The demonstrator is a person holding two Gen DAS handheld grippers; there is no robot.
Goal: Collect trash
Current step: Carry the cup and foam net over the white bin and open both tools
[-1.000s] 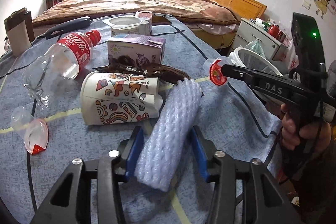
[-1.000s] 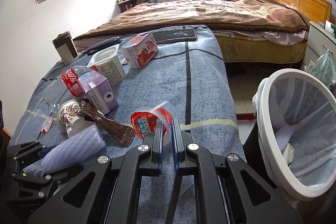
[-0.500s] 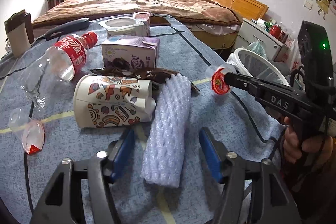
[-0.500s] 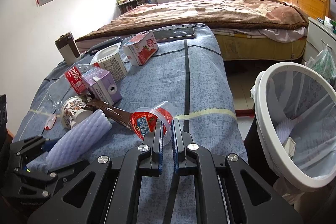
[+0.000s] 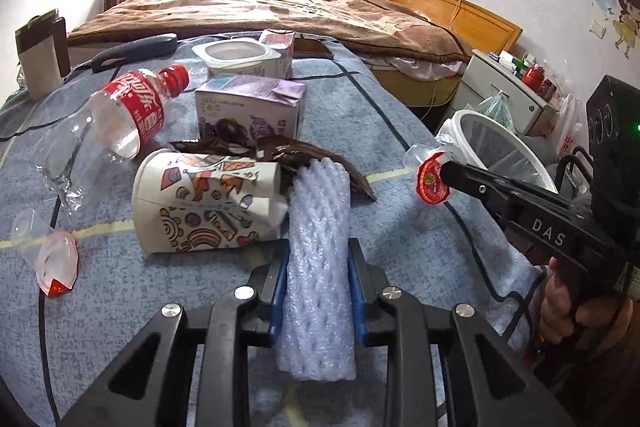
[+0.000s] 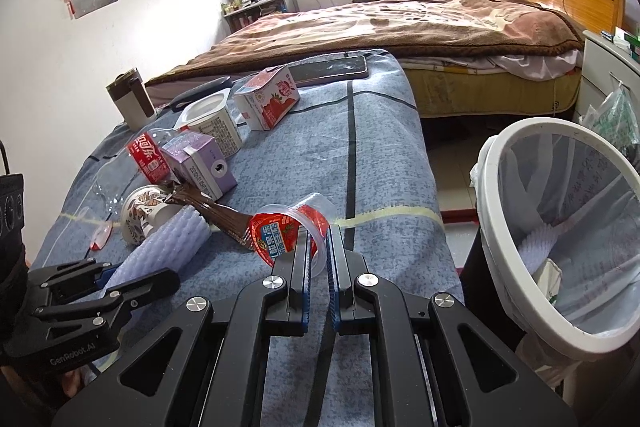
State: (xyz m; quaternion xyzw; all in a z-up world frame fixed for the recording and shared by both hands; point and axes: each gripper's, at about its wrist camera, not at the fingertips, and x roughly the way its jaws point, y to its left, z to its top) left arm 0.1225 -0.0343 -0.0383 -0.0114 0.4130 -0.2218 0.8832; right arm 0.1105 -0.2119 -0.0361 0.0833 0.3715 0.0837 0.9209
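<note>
My left gripper (image 5: 318, 259) is shut on a pale lilac foam net sleeve (image 5: 318, 267) that lies on the blue bedspread; it also shows in the right wrist view (image 6: 168, 247). My right gripper (image 6: 318, 239) is shut on the rim of a small clear jelly cup with a red lid (image 6: 290, 231), held above the bed edge; the cup also shows in the left wrist view (image 5: 430, 177). A white bin with a plastic liner (image 6: 560, 227) stands on the floor to the right of the bed.
On the bedspread lie a patterned paper cup (image 5: 204, 203), a brown wrapper (image 5: 280, 155), a purple milk carton (image 5: 250, 107), a crushed cola bottle (image 5: 124, 119), a white yogurt tub (image 5: 240, 57), a strawberry carton (image 6: 268, 99), a small clear cup (image 5: 48, 255) and a phone (image 6: 328, 69).
My left gripper opened half a second ago and has now closed again on the foam sleeve. My right gripper still holds the jelly cup and has drifted slightly right toward the bin.
</note>
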